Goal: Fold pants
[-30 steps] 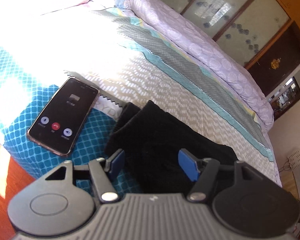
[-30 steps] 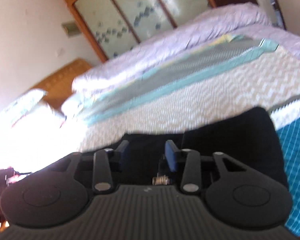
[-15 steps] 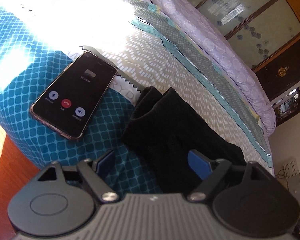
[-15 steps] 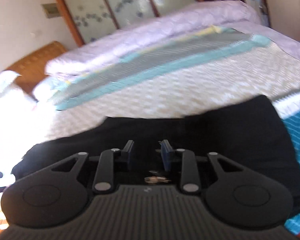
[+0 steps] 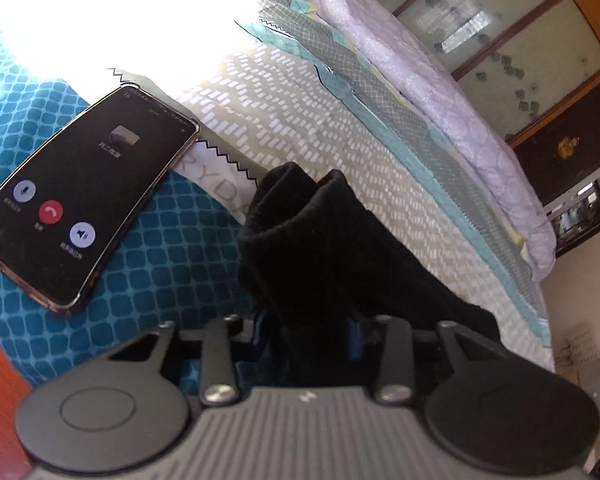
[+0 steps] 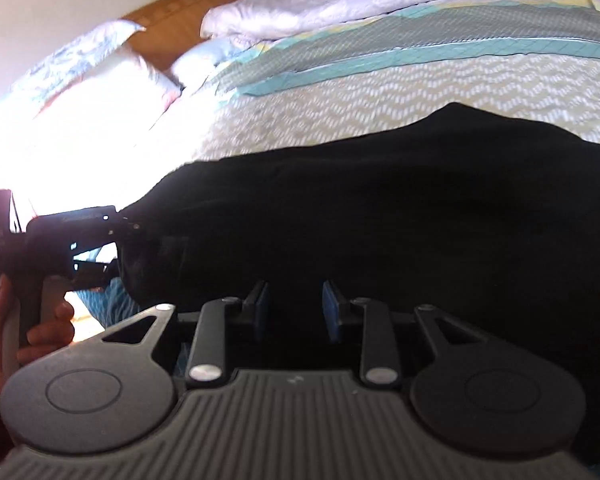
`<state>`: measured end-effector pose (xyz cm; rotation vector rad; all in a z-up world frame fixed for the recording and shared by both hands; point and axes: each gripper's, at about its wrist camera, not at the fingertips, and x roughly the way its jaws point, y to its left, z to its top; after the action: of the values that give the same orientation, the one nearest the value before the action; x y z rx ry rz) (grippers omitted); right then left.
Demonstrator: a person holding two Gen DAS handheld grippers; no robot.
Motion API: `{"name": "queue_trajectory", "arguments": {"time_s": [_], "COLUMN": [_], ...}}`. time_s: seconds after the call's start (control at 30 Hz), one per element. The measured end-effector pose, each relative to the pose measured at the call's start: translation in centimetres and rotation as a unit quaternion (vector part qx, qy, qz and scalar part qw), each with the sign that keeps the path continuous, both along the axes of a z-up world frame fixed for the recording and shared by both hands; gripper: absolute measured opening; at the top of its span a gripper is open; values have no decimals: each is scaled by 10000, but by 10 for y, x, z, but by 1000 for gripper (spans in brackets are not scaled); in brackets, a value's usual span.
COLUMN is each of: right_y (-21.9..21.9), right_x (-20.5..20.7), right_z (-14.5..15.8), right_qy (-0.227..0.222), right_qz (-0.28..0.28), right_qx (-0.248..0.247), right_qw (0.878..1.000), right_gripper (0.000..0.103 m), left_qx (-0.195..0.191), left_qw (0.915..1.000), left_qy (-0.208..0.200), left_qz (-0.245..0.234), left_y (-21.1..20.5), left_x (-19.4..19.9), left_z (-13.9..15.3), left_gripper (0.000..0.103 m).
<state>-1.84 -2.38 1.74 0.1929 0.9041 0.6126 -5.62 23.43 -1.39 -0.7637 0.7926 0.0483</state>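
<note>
Left wrist view: the left gripper (image 5: 308, 330) has its jaws closed in on a thick bunch of the black pants (image 5: 320, 248), the blue pads mostly buried in the cloth at lower centre. The pants, a soft, matte knit, run up the middle of the frame and end in two rounded, rolled cuffs. They lie on a bed (image 5: 340, 128) whose cover is patterned in teal lattice at the lower left, pale chevrons at centre, and grey and aqua bands toward the upper right. A smartphone (image 5: 80, 200) with a dark, glossy call screen rests flat at the left, just beside the cuffs. A lilac quilted duvet (image 5: 440, 100) is bunched along the upper right.

Right wrist view: the right gripper (image 6: 294, 310) shows its jaws spread a modest gap apart at lower centre, blue pads bare, hovering over the pants (image 6: 380, 220), which stretch as a broad dark band across mid-frame. At the left edge, the left gripper (image 6: 118, 236) bites the end of the fabric, a hand (image 6: 32, 328) around its handle. Pillows (image 6: 100, 72) lie sunlit at upper left.
</note>
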Motion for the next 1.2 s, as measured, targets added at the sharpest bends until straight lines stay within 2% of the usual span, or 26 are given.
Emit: {"name": "queue_trajectory", "arguments": {"time_s": [0.13, 0.2, 0.27, 0.3, 0.4, 0.5, 0.6, 0.7, 0.73, 0.8, 0.87, 0.9, 0.93, 0.97, 1.0, 1.07, 1.13, 1.2], "right_y": [-5, -3, 4, -1, -23, -53, -94, -136, -147, -166, -176, -179, -179, -179, -177, -177, -169, -158], "right_x": [1, 8, 18, 16, 24, 21, 14, 5, 3, -5, -11, -12, -11, -9, -7, -9, -3, 1], "right_z": [10, -1, -30, -33, -36, -25, -10, -1, 0, 0, -1, -2, -3, -3, -4, -4, -3, -2], "right_qy": [-299, -9, 629, 597, 1027, 820, 490, 244, 201, 145, 131, 123, 121, 119, 112, 78, 90, 161], "right_qz": [-95, -105, -56, -211, -611, -1074, -1687, -2302, -2457, -2700, -2836, -2861, -2860, -2836, -2790, -2651, -2460, -2209], "right_qx": [285, 352, 153, 417, 1115, 1491, 1747, 1937, 1926, 1929, 1987, 2024, 2084, 2156, 2207, 2294, 2193, 1904], "right_qw": [9991, 9993, 9979, 9971, 9866, 9795, 9688, 9534, 9498, 9432, 9381, 9365, 9352, 9343, 9345, 9365, 9441, 9564], "right_gripper": [33, 33, 32, 31, 31, 33, 33, 33, 33, 33, 34, 35, 37, 40, 44, 59, 68, 72], "left_qx": [448, 676, 1017, 1225, 1791, 2138, 2482, 2700, 2668, 2474, 2440, 2460, 2386, 2239, 2056, 1706, 1450, 1302], "left_qw": [9984, 9963, 9911, 9869, 9691, 9472, 9165, 8864, 8795, 8726, 8675, 8664, 8701, 8774, 8868, 9121, 9334, 9481], "left_qy": [-297, -460, -675, -807, -1212, -1523, -1692, -1422, -1265, -967, -1031, -1077, -1117, -1135, -1136, -1078, -967, -783], "left_qz": [-144, -275, -529, -673, -1188, -1843, -2641, -3481, -3732, -4098, -4212, -4210, -4167, -4088, -3980, -3568, -3135, -2793], "left_y": [-13, -26, -45, -58, -99, -146, -205, -265, -278, -292, -290, -286, -277, -267, -255, -227, -201, -181], "left_x": [-7, -6, -4, -4, -5, -2, -1, -1, -1, -5, -16, -21, -25, -27, -27, -23, -17, -11], "left_z": [21, 35, 53, 63, 92, 108, 108, 86, 76, 62, 59, 62, 66, 71, 76, 83, 83, 78], "left_gripper": [32, 31, 31, 31, 31, 31, 33, 52, 52, 52, 53, 55, 57, 58, 59, 63, 64, 64]}}
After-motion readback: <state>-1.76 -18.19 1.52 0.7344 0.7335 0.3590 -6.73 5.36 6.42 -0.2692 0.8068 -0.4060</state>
